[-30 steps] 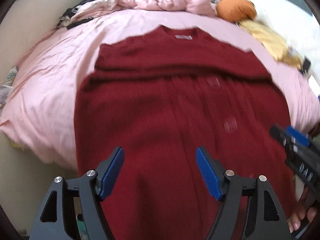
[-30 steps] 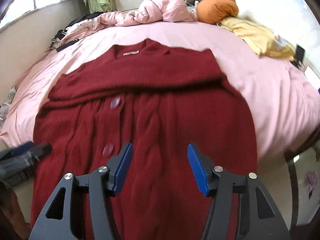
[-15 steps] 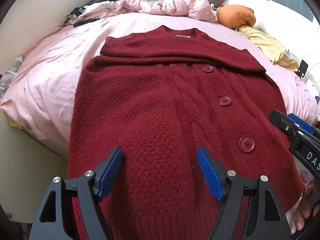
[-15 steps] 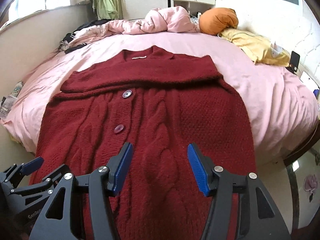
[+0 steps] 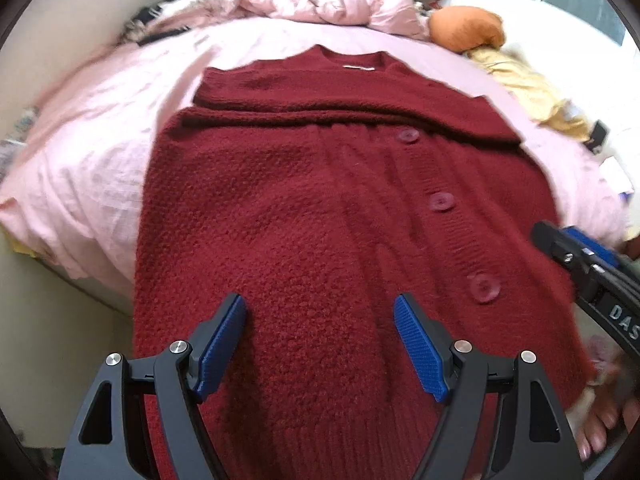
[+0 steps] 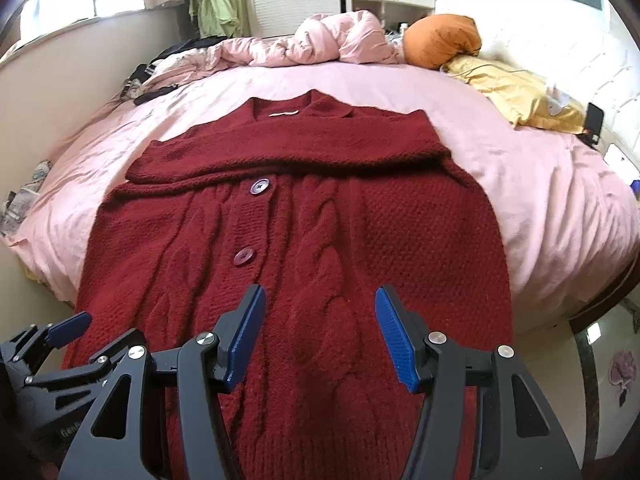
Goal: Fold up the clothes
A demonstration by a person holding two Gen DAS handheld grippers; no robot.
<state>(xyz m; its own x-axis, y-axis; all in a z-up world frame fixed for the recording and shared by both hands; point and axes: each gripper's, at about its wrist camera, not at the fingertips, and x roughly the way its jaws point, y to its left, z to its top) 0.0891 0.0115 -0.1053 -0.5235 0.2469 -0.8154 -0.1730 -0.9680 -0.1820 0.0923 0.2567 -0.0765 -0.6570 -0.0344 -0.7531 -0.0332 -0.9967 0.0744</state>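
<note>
A dark red knitted cardigan (image 5: 320,200) with buttons lies flat, front up, on the pink bed, sleeves folded across its chest; it also shows in the right wrist view (image 6: 320,216). Its hem hangs over the bed's near edge. My left gripper (image 5: 320,344) is open and empty above the cardigan's lower left part. My right gripper (image 6: 320,336) is open and empty above the lower right part. The right gripper shows at the right edge of the left wrist view (image 5: 584,264), and the left gripper at the lower left of the right wrist view (image 6: 60,340).
The pink bed sheet (image 6: 540,200) surrounds the cardigan. A crumpled pink duvet (image 6: 320,40), an orange cushion (image 6: 440,40) and a yellow garment (image 6: 520,96) lie at the far side. A phone (image 6: 594,118) lies at the right. Floor (image 6: 600,360) lies beyond the bed's right corner.
Both grippers have stayed open over the cardigan's lower part. The views have pulled back and lifted slightly, showing more of the far bed.
</note>
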